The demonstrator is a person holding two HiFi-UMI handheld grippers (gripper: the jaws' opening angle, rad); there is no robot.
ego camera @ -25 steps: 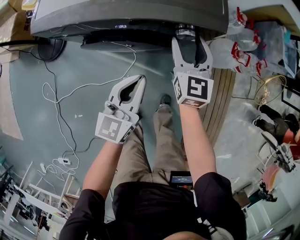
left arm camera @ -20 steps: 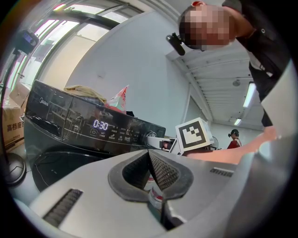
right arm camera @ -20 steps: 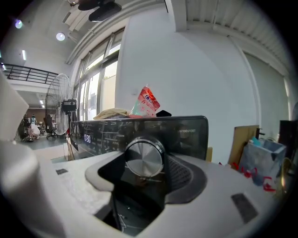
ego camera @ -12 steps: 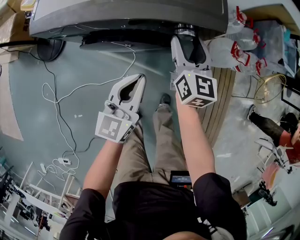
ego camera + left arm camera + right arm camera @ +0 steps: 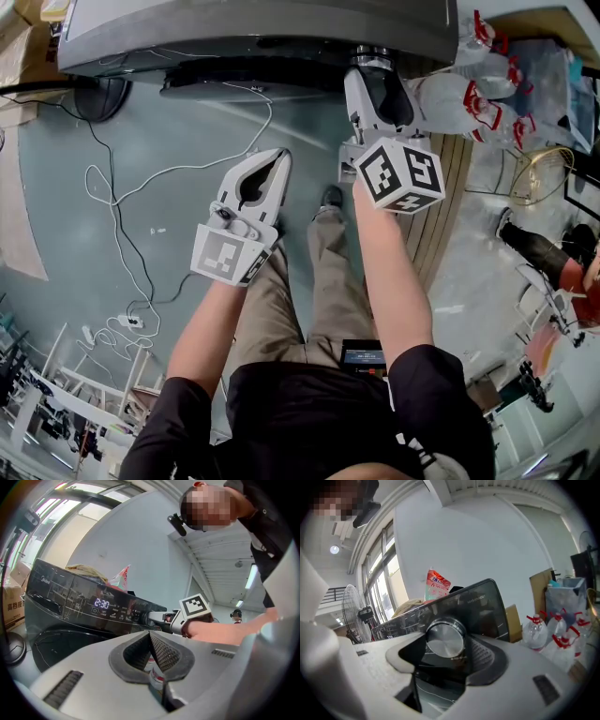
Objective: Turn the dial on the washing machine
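The dark washing machine [image 5: 253, 37] runs along the top of the head view. Its round silver dial [image 5: 372, 61] sits at the panel's right end. My right gripper [image 5: 380, 77] reaches up to it, shut on the dial, with its marker cube [image 5: 398, 175] tilted to the right. In the right gripper view the dial [image 5: 445, 639] sits between the two dark pads [image 5: 483, 654]. My left gripper [image 5: 278, 159] hangs lower and to the left, shut and holding nothing, its pads [image 5: 161, 651] meeting at the tip. From there the lit panel [image 5: 101, 603] reads 2:30.
Several water bottles with red caps [image 5: 478, 94] stand to the machine's right beside wooden slats [image 5: 441, 197]. A white cable [image 5: 122, 216] loops over the floor at left, near a fan base [image 5: 98, 98]. A red-and-white bag [image 5: 437, 585] lies on top of the machine.
My right gripper has rolled clockwise on the dial, its marker cube swinging to the right. The left gripper has stayed still.
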